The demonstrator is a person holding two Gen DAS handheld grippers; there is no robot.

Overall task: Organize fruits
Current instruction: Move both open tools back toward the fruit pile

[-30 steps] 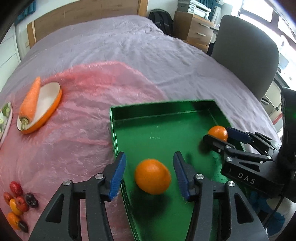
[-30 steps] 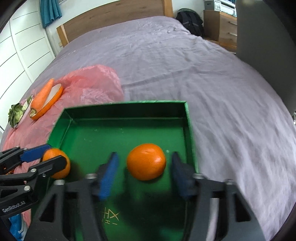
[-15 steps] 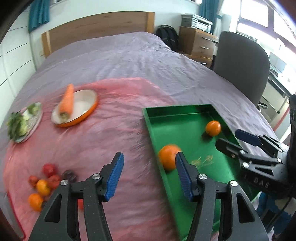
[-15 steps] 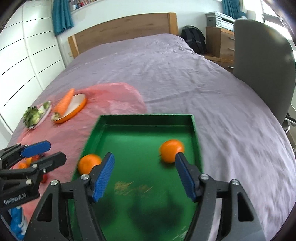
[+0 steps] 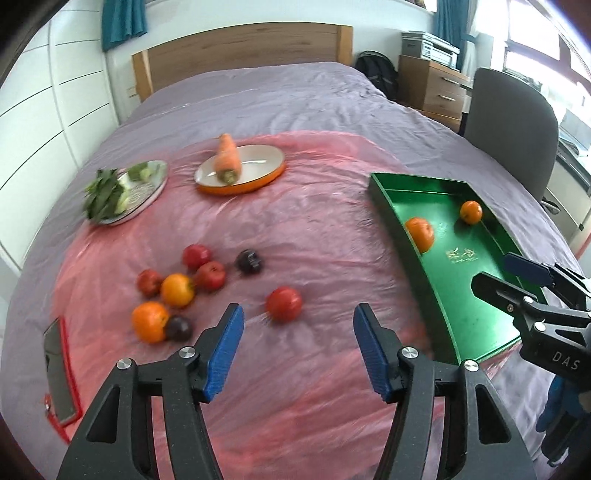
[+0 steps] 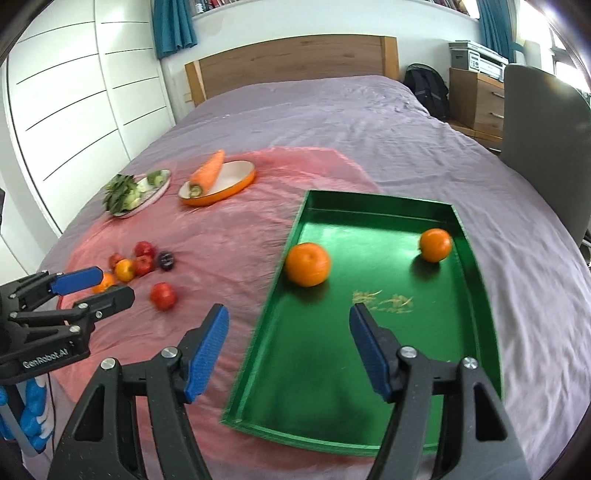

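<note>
We're looking at a bedroom in somebody's home: big bed (image 6: pixel 332 122) with a purple cover, wooden headboard (image 6: pixel 295 62) at its far end, white wardrobe doors (image 6: pixel 74 92) left of the bed, wooden drawer chest (image 6: pixel 476 99) and black backpack (image 6: pixel 424 92) right of the headboard, teal curtains (image 6: pixel 173 26) above it.

Left tool (image 5: pixel 297 343) wide apart over red fruit (image 5: pixel 284 303), two oranges in green tray (image 5: pixel 476 328)

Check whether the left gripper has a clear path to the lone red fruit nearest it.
Probably yes. The left gripper is open, and the red fruit lies apart from the cluster, just ahead between its fingers on the pink sheet, with nothing between them.
</note>
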